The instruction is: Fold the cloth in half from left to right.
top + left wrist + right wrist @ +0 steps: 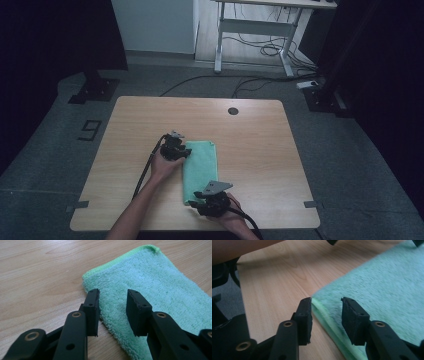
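Nearest us in the high view, our right tool (200,205) sits at the near left corner of the folded green towel (202,162), which lies mid-table (260,150); our left tool (186,151) rests at its far left corner, around 11 o'clock.

From the left gripper view, the left tool (112,311) stands open astride the towel's (155,292) long edge, nothing pinched. Closing too high could catch only the top layer.

From the right gripper view, the right tool (326,321) is open over the towel's (387,290) hem. Uneven grips might skew the fold or drag it.
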